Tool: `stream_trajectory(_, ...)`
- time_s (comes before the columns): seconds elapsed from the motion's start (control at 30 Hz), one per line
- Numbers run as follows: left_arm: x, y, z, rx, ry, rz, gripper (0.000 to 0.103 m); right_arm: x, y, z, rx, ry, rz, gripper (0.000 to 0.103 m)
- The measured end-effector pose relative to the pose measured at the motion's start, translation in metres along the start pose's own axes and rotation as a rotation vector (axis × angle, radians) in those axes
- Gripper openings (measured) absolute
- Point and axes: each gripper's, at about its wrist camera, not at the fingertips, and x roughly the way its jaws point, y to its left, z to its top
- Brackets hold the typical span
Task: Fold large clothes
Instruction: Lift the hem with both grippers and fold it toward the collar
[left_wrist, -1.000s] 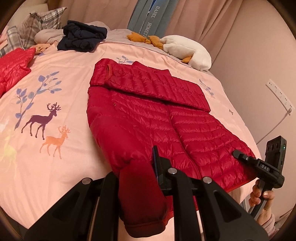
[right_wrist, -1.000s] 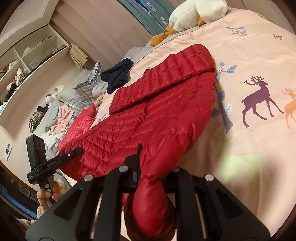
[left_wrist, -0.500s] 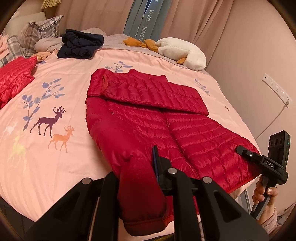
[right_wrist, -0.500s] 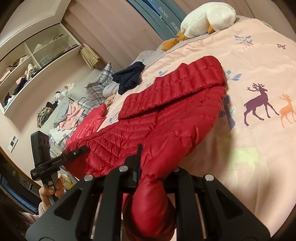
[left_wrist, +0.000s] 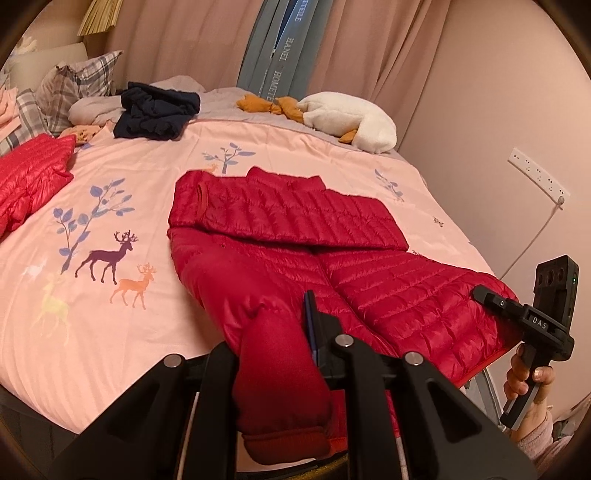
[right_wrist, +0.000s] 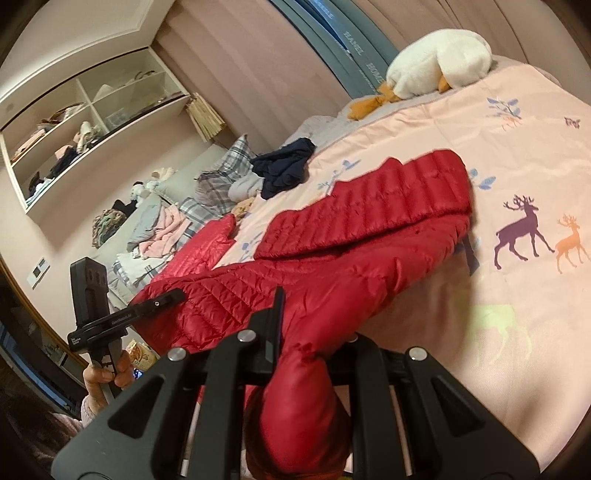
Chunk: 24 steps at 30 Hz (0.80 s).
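Red quilted down fills the left wrist view: the jacket (left_wrist: 369, 266) lies flat on the bed (left_wrist: 110, 332), one sleeve already folded across its chest. My left tool (left_wrist: 273, 332) is clamped on the near sleeve at 6 o'clock, cuff hanging below the fingers. Over the last second the jacket has slid lower and smaller in this view, so I judge the tool is rising and pulling back, taking the sleeve with it. The right tool (left_wrist: 484, 291) sits at 3 o'clock against the hem edge; from here I cannot tell its grip.

In the right wrist view, the right tool (right_wrist: 314, 332) is closed on a bunched roll of red fabric at 6 o'clock, and the jacket (right_wrist: 369, 229) has likewise receded. The left tool (right_wrist: 173, 297) shows at 9 o'clock. Both near ends are lifted, ready to carry over the body for the next fold.
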Motion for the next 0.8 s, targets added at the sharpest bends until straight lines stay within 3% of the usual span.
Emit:
stream_trajectory(0.47,-0.042,-0.010,0.007,0.058,-0.086,-0.009,0.013,-0.039,0.024,0.006,-0.071,-0.077,0.071,0.013)
stream_trajectory(0.8,-0.030,-0.005,0.015,0.046,-0.089,0.004,0.014,-0.035,0.019,0.012,-0.056,-0.102,0.052,0.013)
